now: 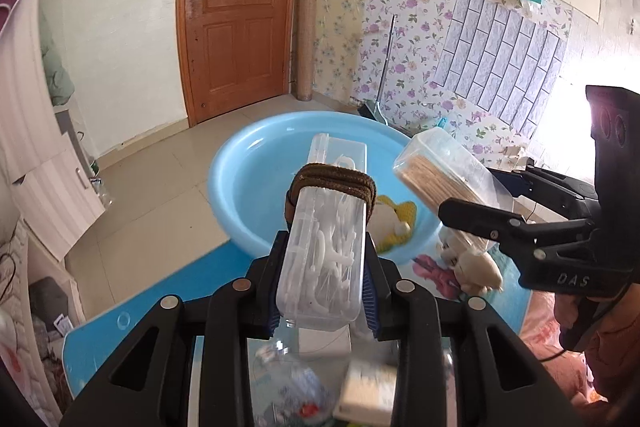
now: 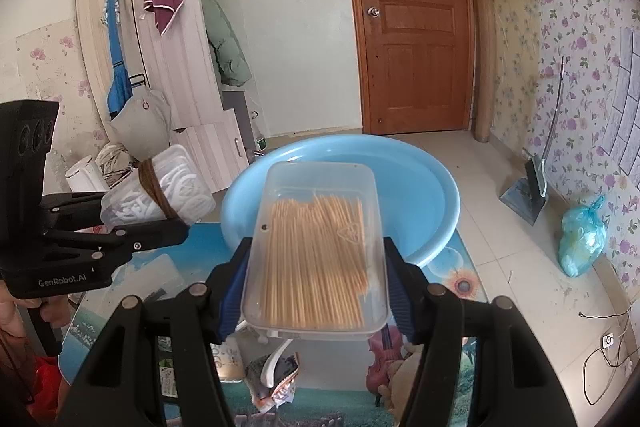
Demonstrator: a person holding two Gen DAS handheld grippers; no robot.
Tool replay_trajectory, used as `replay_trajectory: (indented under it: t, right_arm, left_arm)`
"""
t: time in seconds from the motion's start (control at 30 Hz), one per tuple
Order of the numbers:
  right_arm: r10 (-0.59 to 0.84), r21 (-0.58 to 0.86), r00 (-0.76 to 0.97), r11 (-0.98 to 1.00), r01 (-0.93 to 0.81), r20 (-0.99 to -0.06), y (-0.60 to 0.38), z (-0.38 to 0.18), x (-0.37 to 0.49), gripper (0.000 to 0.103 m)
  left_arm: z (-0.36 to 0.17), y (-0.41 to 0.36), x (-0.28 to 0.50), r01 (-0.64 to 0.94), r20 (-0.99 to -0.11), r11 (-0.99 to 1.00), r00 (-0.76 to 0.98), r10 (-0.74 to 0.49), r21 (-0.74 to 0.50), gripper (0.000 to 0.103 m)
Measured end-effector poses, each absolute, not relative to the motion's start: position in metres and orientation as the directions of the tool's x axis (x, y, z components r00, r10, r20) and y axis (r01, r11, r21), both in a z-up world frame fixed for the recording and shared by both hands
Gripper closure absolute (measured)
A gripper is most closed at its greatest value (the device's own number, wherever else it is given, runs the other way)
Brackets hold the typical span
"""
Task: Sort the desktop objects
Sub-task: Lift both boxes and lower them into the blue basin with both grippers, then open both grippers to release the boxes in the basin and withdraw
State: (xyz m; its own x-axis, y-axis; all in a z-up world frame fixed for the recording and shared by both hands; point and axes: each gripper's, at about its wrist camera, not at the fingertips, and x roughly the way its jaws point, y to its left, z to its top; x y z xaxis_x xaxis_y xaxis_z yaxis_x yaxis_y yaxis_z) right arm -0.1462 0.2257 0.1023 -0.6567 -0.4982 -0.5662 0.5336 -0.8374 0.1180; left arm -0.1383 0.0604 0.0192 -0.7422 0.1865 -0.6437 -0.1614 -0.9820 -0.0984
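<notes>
1. The blue basin (image 2: 436, 203) sits at the far edge of the desk (image 2: 192, 239), partly overhanging it, and looks to be the drop-off place; a yellow knitted toy (image 1: 396, 223) already lies inside.
2. The step in hand appears to be carrying two boxes at once toward that basin, both lifted off the desk.
3. The toothpick box (image 2: 316, 251) is clamped across its width by the right gripper (image 2: 316, 287), jaws partly open and pressing its long sides. Its long axis runs away from the camera, far end aimed at the basin and tilted slightly downward.
4. The floss-pick box (image 1: 324, 267), with a brown hair tie (image 1: 332, 183) wound around it, is pinched by the left gripper (image 1: 324, 299), jaws set narrower. Its long axis also points ahead toward the basin, and its far end already reaches over the basin's near rim in the left wrist view.
5. Next, each box probably needs bringing fully over the bowl before the jaws let go, keeping the two boxes apart since they hang near each other.
</notes>
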Motion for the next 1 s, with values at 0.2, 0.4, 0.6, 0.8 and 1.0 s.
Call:
replay_trajectory:
  t: [0.2,0.4,0.6,0.8,1.0]
  right_arm:
    - [-0.481,0.112,-0.651,-0.845,0.523,-0.587,0.221,0.093,-0.178,0.044]
    - [-0.458,0.11,-0.634,-0.854,0.508,-0.623,0.213,0.075,-0.202,0.043]
    - [-0.449,0.09,-0.634,-0.853,0.514,-0.63,0.206,0.069,-0.209,0.043]
    - [-0.442,0.116,-0.604,-0.858,0.5,-0.663,0.2,0.059,-0.217,0.043]
    - [-0.415,0.095,-0.614,-0.87,0.484,-0.671,0.198,0.063,-0.207,0.042]
  left_arm:
    - [0.004,0.069,-0.185,-0.181,-0.653,-0.98,-0.732,0.193,-0.086,0.072]
    - [-0.008,0.068,-0.204,-0.201,-0.667,-0.975,-0.715,0.209,-0.09,0.054]
    - [-0.004,0.047,-0.196,-0.152,-0.65,-0.981,-0.735,0.194,-0.12,0.03]
    - [-0.001,0.035,-0.174,-0.123,-0.646,-0.982,-0.74,0.187,-0.144,0.022]
    - [0.002,0.034,-0.145,-0.103,-0.646,-0.985,-0.745,0.168,-0.137,0.013]
